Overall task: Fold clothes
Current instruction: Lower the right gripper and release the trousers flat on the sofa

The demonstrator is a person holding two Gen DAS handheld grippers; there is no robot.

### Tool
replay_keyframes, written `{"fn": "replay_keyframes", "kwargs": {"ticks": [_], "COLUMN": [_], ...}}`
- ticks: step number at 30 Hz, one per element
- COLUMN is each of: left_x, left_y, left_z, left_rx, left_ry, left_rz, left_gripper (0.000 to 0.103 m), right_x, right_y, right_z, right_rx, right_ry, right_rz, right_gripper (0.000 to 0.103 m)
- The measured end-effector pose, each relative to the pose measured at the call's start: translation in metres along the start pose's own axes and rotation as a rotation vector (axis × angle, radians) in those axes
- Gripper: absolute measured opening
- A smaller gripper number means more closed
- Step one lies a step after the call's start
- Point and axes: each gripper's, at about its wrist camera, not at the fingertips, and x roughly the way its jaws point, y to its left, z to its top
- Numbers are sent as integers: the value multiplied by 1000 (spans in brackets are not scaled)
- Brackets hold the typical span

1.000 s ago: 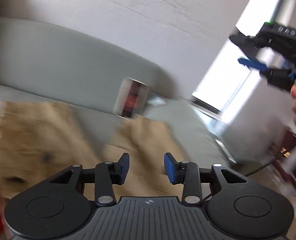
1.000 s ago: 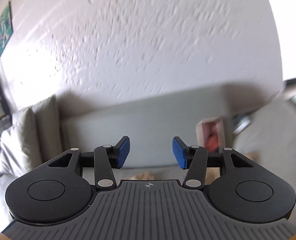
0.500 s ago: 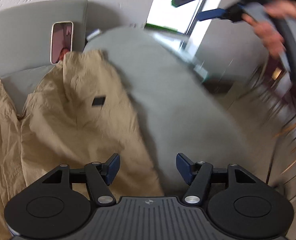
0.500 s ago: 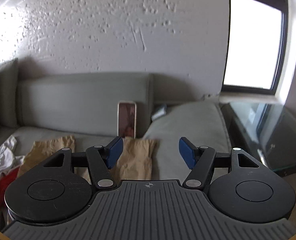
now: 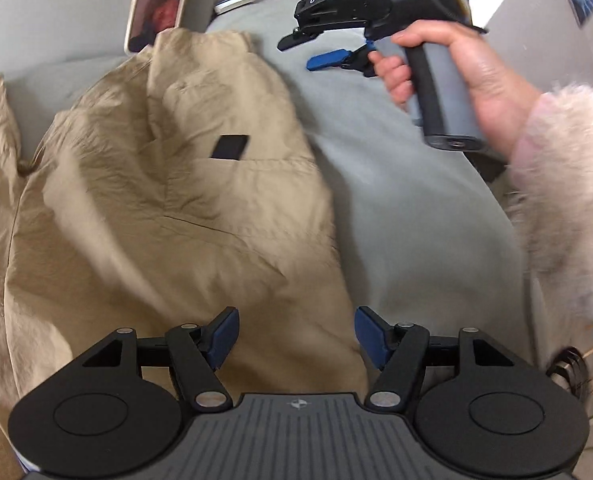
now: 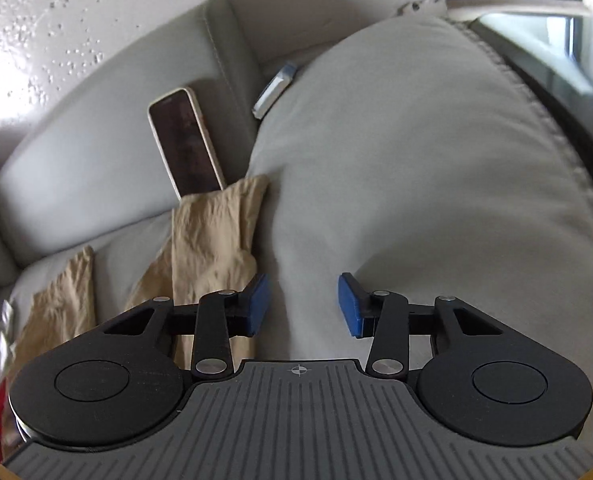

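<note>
Both grippers' fingers (image 5: 224, 334) spread, empty — tan trousers (image 5: 156, 200) just beyond the left gripper (image 5: 296, 334).

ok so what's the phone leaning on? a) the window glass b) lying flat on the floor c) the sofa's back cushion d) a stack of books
c: the phone stands tilted against the grey sofa back cushion, its lower end tucked behind the tan trousers.
</note>
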Motion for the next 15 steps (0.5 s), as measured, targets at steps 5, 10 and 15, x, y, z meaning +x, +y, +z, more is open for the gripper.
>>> {"fn": "replay_keyframes", "kwargs": {"ticks": [5, 10, 15], "left_x": [7, 18, 20], "left_y": [11, 11, 11], "left_z": [6, 12, 11], "left_rx": [-24, -29, -25], "left_ry": [5, 19, 14], "left_rz": [-16, -32, -58], "left_gripper": [63, 63, 63], "right_x": [44, 63, 71], "right_y": [14, 29, 45], "right_z": [24, 34, 39], "right_rx": [37, 4, -58], "right_ry": [-7, -29, -69], "right_rz": [55, 15, -54], "right_gripper": [48, 48, 1]}}
